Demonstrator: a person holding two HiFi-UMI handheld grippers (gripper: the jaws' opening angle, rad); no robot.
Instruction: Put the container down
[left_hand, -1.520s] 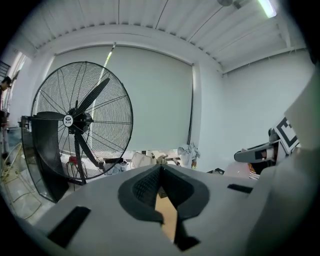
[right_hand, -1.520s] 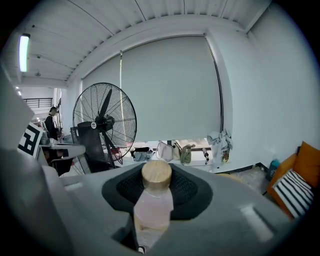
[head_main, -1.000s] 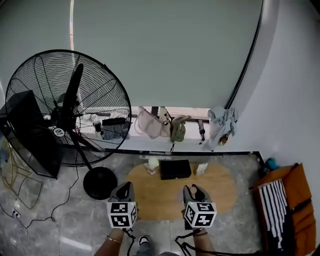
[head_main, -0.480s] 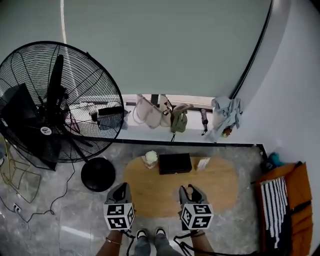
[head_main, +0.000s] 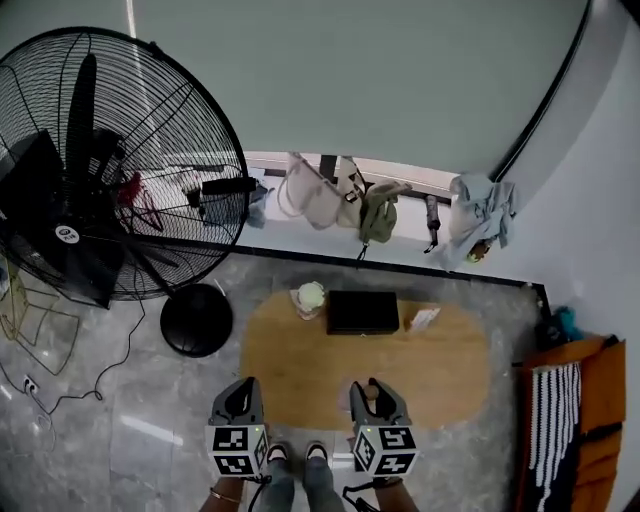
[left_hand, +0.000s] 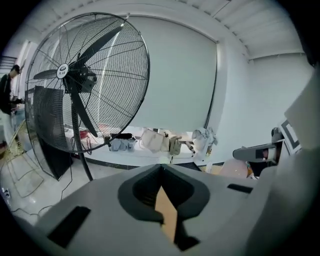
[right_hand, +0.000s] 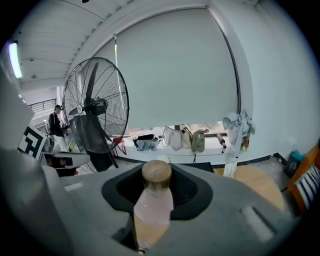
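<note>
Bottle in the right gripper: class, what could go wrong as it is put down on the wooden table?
1. The bottle lies cap-forward along the right gripper's jaws, so it may land on its side and roll.
2. That gripper seems to hang near the table's front edge; released there, the bottle could drop to the floor.
3. Reaching too far might knock the black box.

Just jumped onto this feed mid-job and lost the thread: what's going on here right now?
A person is working two handheld grippers over an oval wooden table. The right gripper is clamped on a pale container with a round wooden cap, and it has not been set down yet. The left gripper is closed and empty beside it. A black box sits near the table's far edge.
</note>
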